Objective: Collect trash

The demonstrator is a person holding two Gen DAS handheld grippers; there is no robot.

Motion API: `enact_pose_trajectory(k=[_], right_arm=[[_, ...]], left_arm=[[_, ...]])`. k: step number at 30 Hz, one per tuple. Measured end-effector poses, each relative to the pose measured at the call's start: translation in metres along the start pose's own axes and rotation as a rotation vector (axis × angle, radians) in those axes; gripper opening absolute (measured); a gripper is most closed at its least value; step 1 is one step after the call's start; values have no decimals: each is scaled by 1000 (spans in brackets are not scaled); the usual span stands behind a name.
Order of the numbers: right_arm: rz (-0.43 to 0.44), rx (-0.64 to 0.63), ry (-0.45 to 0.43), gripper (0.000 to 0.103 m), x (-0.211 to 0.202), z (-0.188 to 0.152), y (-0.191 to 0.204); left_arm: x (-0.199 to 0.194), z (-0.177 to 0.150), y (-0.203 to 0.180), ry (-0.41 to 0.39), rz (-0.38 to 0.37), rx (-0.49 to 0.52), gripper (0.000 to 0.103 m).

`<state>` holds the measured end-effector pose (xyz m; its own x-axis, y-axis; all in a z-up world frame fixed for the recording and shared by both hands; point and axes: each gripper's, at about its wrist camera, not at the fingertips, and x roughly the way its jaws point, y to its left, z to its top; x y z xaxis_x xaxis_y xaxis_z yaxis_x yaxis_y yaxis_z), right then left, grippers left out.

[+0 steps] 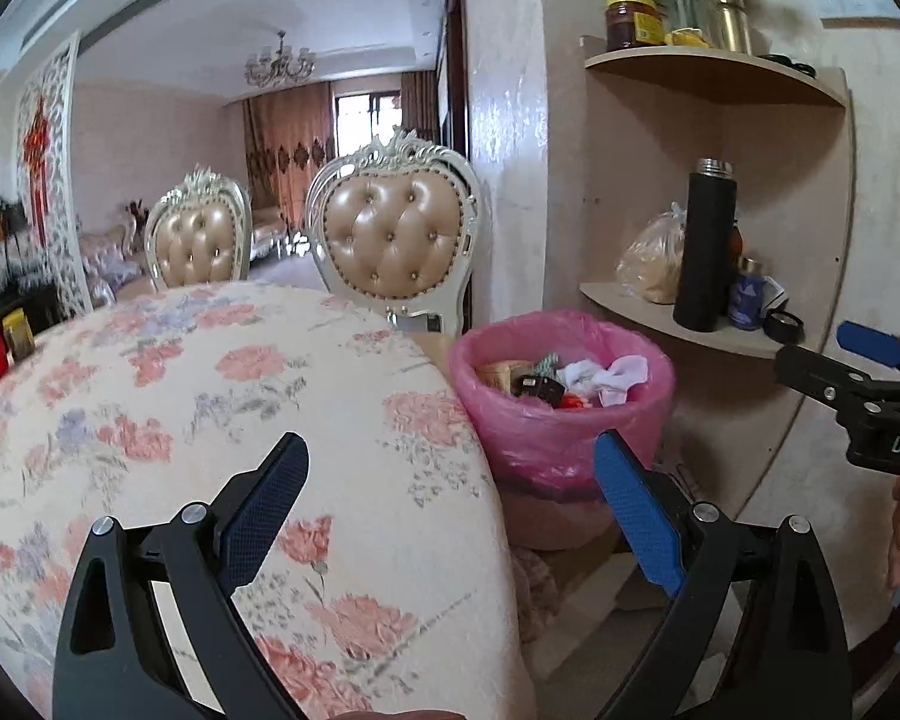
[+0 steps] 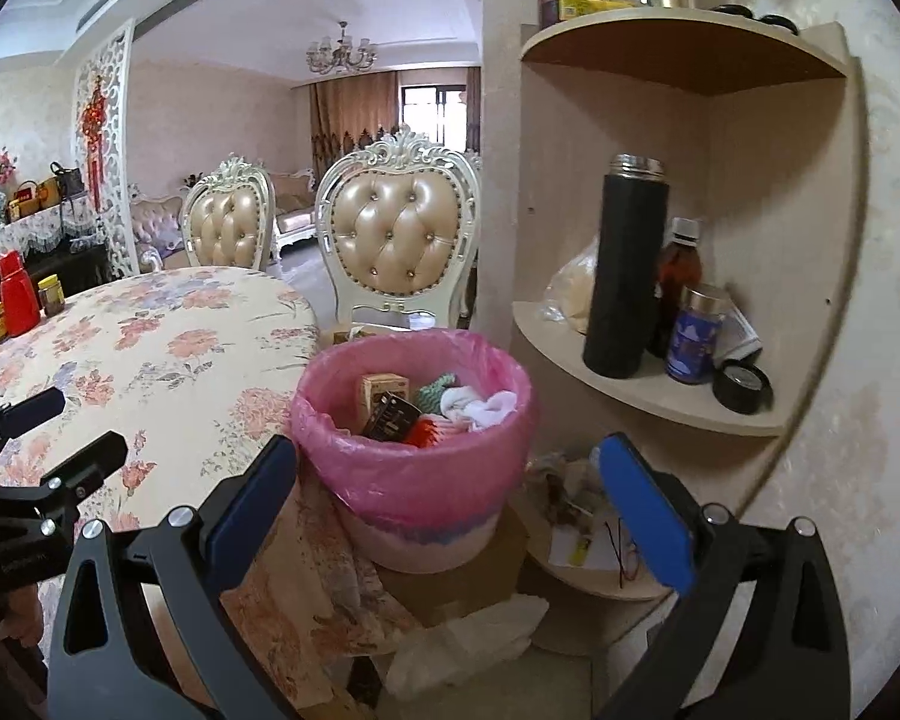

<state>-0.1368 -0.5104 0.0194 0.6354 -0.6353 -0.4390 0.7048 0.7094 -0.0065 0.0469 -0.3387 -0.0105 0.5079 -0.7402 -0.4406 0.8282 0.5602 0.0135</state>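
A bin with a pink liner (image 2: 414, 462) stands beside the table, holding a small box, a dark packet, a green knit piece and white crumpled cloth (image 2: 480, 408). My right gripper (image 2: 450, 468) hangs wide open in front of the bin, with nothing between its blue pads. In the left wrist view the same bin (image 1: 561, 414) lies ahead to the right. My left gripper (image 1: 450, 474) is open over the edge of the flowered tablecloth (image 1: 210, 396) and is empty. The right gripper (image 1: 870, 372) shows at the right edge of that view, and the left gripper (image 2: 54, 426) at the left edge of the right wrist view.
A corner shelf (image 2: 660, 396) right of the bin carries a black flask (image 2: 627, 270), bottles and a tape roll. Papers and a white bag (image 2: 468, 636) lie on the floor by the bin. Two padded chairs (image 2: 399, 234) stand behind the table. Jars and a red container (image 2: 18, 294) sit at the table's far left.
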Motion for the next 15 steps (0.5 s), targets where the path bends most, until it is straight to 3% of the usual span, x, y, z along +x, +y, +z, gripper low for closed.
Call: enact_pose_trajectory(k=[6,15], right_arm=[[-18,-25,5,98,-5,-12,4],[-14,-37,-13,98,-8,-12,7]], left_arm=[[-7,-5,4,-10,-29,-47,90],[-21,-4,-2,-56,-15,-32,90]])
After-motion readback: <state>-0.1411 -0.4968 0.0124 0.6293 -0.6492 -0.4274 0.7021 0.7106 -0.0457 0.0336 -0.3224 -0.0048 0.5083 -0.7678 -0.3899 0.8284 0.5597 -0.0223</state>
